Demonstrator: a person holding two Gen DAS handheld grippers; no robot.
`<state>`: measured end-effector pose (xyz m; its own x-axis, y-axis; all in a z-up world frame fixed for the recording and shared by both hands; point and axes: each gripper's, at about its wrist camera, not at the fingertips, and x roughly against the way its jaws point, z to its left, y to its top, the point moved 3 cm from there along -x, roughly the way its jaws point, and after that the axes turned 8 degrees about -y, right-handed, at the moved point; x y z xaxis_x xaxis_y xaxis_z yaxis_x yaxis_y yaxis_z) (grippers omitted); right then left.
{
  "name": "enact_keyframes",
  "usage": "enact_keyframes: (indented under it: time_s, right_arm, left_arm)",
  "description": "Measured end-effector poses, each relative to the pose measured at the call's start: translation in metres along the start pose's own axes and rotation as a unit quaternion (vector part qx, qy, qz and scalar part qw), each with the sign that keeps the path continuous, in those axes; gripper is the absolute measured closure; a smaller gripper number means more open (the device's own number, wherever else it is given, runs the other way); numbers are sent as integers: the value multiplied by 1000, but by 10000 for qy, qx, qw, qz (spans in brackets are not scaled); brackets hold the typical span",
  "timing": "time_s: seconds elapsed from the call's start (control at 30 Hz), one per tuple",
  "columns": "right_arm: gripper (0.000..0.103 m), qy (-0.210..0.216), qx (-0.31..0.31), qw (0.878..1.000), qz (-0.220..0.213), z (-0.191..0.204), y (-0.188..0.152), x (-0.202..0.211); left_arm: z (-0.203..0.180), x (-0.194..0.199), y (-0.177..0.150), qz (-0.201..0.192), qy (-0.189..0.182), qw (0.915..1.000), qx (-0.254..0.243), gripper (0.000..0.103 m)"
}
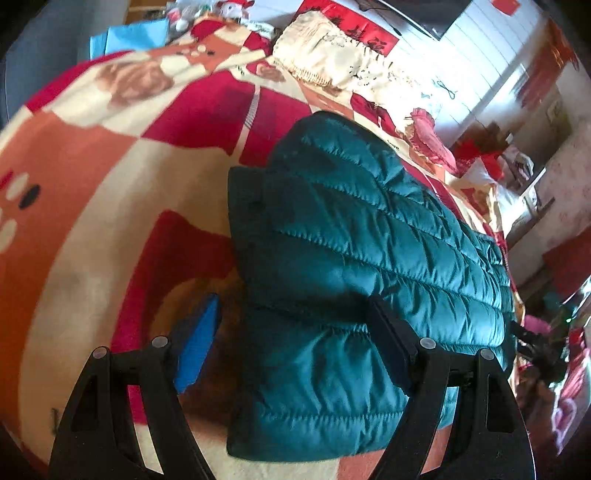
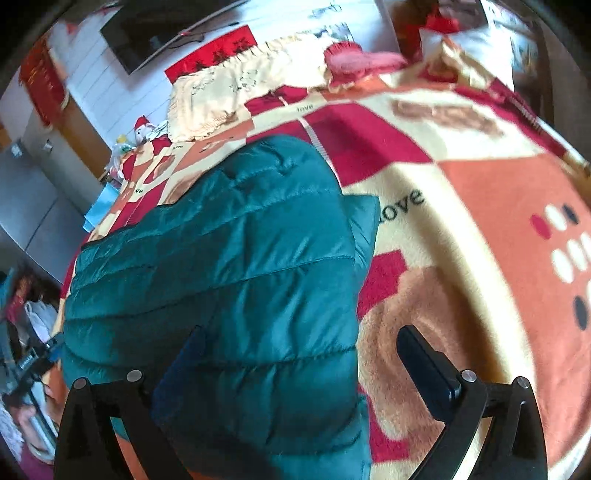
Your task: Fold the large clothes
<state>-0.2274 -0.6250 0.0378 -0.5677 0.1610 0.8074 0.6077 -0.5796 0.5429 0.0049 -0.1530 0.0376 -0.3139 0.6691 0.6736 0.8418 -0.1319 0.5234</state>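
A teal quilted puffer jacket (image 1: 351, 229) (image 2: 229, 258) lies folded into a thick bundle on a bed covered by a red, orange and cream blanket (image 1: 92, 221) (image 2: 480, 221). My left gripper (image 1: 291, 321) is open and straddles the jacket's near left edge. Its blue-padded left finger (image 1: 199, 343) hangs over the blanket, clear of the fabric, and its right finger (image 1: 388, 339) rests on the jacket. My right gripper (image 2: 301, 336) stands wide open over the jacket's near right edge, with one finger (image 2: 184, 365) above the jacket and the other (image 2: 428, 365) above the blanket.
A cream pillow (image 1: 332, 51) (image 2: 221, 92) and a red ruffled cushion (image 1: 428, 133) (image 2: 354, 55) lie at the head of the bed. A dark screen (image 2: 147, 33) hangs on the white wall. Clutter and soft toys (image 2: 140, 129) sit beside the bed.
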Motion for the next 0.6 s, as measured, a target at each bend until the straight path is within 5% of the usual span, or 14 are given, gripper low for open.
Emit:
enact_keyframes:
  time_s: [0.27,0.43,0.47,0.6]
  right_arm:
    - [0,881,-387,9951,247,-4,12,-33]
    - [0,1065,-181,9934,397,16,11,-45]
    - [0,1049,-86,9937,373,21,11,-44]
    - [41,1069,101,9941,131,31,8,-25]
  left_arm:
    - [6,-25,1,188,-525,9975,435,5]
    - [-2,-32,-2,350,-628,9963,468,5]
    - [-6,-30,-3,340,-623,9968,363,13]
    - [-20,-7,-6,200,-733,9970,117,38]
